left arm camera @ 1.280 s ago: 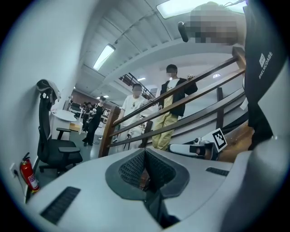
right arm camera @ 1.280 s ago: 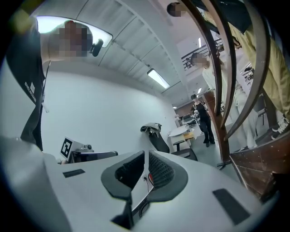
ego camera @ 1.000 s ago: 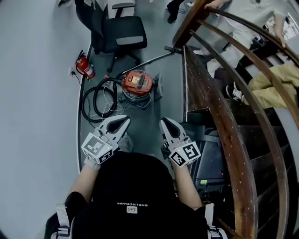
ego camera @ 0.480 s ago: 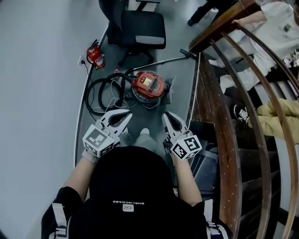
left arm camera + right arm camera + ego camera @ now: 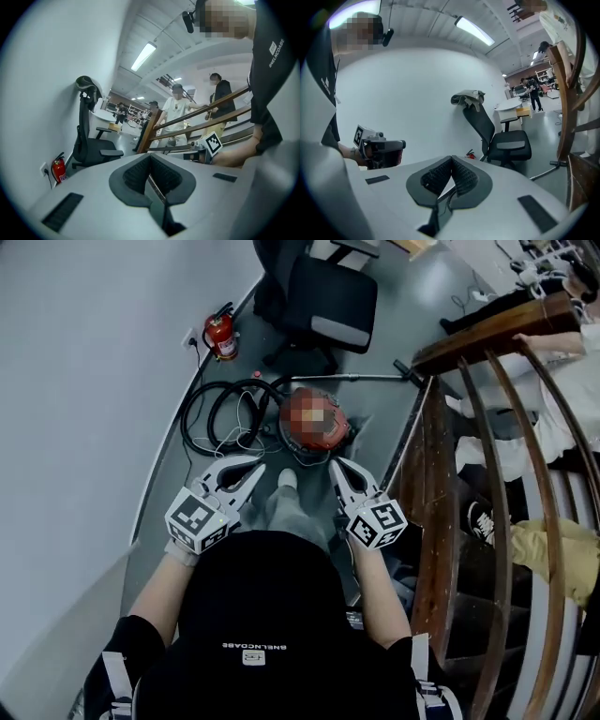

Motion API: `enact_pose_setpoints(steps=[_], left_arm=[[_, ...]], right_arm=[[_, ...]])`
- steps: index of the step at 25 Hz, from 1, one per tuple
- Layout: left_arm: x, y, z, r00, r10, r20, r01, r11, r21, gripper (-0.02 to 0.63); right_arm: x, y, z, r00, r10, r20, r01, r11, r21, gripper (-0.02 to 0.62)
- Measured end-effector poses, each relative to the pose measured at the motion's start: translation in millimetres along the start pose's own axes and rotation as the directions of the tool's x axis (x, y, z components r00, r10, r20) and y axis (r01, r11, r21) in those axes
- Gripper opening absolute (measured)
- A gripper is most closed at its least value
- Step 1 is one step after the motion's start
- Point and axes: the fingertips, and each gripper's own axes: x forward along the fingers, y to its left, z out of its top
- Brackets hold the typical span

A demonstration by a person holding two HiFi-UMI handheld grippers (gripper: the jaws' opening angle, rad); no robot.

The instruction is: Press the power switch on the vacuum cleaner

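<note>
The red canister vacuum cleaner (image 5: 314,420) stands on the grey floor ahead of me in the head view, its top blurred. Its black hose (image 5: 217,414) coils to its left and its metal wand (image 5: 361,377) runs off to the right. My left gripper (image 5: 251,468) hangs at waist height, short of the vacuum and to its lower left, jaws shut and empty. My right gripper (image 5: 336,465) hangs just short of the vacuum's lower right, also shut and empty. Neither gripper view shows the vacuum; each shows shut jaws, left gripper (image 5: 150,157) and right gripper (image 5: 451,160).
A black office chair (image 5: 323,294) stands beyond the vacuum and a red fire extinguisher (image 5: 221,335) sits by the white wall at left. A wooden stair railing (image 5: 441,456) runs along the right. People stand on the stairs (image 5: 176,112). My shoe (image 5: 288,480) shows between the grippers.
I have stepped forward and turned; the vacuum, chair and extinguisher now lie further right and closer to the grippers. Both grippers keep their pose, jaws shut.
</note>
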Motion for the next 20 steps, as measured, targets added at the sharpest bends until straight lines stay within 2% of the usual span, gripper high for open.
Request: enact_pose_setpoints(steps=[4, 7, 15, 20], left_arm=[[14.0, 20.7, -12.3, 0.997, 0.071, -0.020, -0.072, 0.997, -0.042, 0.015], [22.5, 41.7, -17.3, 0.993, 0.119, -0.025, -0.121, 0.989, -0.086, 0.015], [38.3, 84.6, -50.0, 0.971, 0.238, -0.036, -0.241, 0.956, -0.168, 0.015], [47.9, 108.2, -81.8, 0.950, 0.304, -0.066, -0.311, 0.924, -0.222, 0.015]], right_arm=[[37.1, -37.1, -15.6, 0.991, 0.022, -0.129, -0.026, 0.999, -0.032, 0.026], [69.9, -65.8, -26.5, 0.975, 0.026, -0.223, -0.041, 0.997, -0.066, 0.026], [139.4, -135.2, -60.8, 0.921, 0.005, -0.390, -0.060, 0.990, -0.130, 0.026], [181.0, -178.0, -92.3, 0.871, 0.000, -0.492, -0.084, 0.985, -0.148, 0.026]])
